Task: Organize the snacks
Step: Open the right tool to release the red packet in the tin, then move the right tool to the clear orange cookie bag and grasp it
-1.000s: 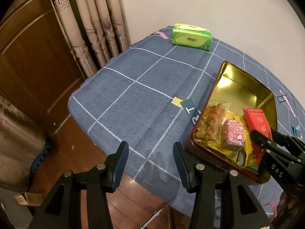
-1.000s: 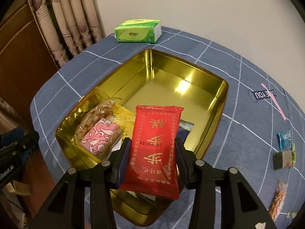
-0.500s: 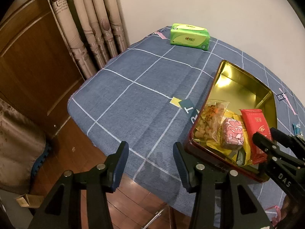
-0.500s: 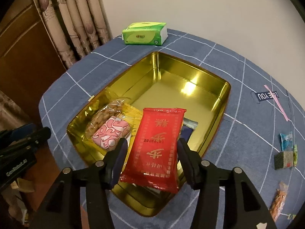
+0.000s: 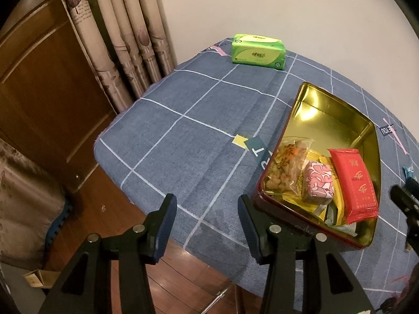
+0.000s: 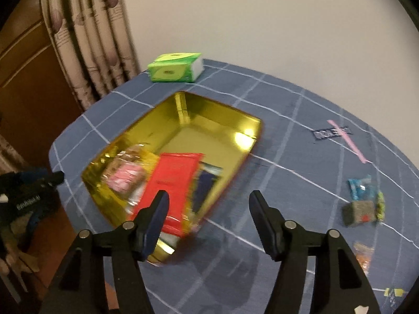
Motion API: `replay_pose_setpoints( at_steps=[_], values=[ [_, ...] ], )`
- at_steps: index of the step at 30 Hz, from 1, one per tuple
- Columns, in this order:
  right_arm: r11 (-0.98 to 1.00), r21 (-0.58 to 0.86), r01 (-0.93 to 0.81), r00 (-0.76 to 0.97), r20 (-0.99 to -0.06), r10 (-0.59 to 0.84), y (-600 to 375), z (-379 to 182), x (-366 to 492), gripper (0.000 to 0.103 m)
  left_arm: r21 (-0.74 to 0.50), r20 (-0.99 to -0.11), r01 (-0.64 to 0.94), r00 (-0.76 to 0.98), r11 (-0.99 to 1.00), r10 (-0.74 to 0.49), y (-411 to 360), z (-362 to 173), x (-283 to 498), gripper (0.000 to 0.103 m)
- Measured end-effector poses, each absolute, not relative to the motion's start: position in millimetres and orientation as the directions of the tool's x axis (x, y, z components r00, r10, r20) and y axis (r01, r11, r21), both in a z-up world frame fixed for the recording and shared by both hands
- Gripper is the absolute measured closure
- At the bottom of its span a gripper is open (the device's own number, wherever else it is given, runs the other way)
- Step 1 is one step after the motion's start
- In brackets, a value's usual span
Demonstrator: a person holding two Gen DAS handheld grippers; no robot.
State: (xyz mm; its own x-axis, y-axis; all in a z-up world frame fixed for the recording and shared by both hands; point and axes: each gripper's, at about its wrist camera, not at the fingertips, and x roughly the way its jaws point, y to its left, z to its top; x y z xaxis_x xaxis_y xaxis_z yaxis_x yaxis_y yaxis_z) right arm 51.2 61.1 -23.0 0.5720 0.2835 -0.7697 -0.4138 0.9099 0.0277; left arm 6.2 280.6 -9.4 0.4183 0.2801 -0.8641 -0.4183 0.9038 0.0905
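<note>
Both hand-held grippers are seen from their own cameras. Right gripper [image 6: 208, 216] jaws are opening, with nothing between them; its fingers are held above the near corner of the gold tin [image 6: 183, 110], over the blue checked tablecloth [image 6: 288, 136]. Left gripper [image 5: 204, 225] jaws are held apart and empty, just off the tin's [image 5: 327, 110] left near corner, above the edge of the cloth [image 5: 183, 120].

Inside the tin, at its near end, a red snack packet [image 5: 353, 183] is laid flat. Beside it a pink patterned packet [image 5: 318, 183] and a clear bag of nuts [image 5: 288, 164] are seen, on yellow wrappers. The tin's far half is bare.

Beyond the tin, a green tissue pack [image 5: 258, 55] is set near the wall. To the tin's right, a blue packet [image 6: 361, 187], a grey packet [image 6: 360, 213] and an orange snack bag [image 6: 362, 257] are scattered on the cloth; that view is blurred.
</note>
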Motion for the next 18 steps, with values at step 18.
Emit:
replay_pose_setpoints(
  at_steps=[18],
  values=[
    [0.997, -0.032, -0.073, 0.575, -0.818, 0.016, -121, -65, 44, 0.042, 0.117, -0.853, -0.377, 0.436, 0.919, 0.288, 268, -6, 8, 0.054]
  ],
)
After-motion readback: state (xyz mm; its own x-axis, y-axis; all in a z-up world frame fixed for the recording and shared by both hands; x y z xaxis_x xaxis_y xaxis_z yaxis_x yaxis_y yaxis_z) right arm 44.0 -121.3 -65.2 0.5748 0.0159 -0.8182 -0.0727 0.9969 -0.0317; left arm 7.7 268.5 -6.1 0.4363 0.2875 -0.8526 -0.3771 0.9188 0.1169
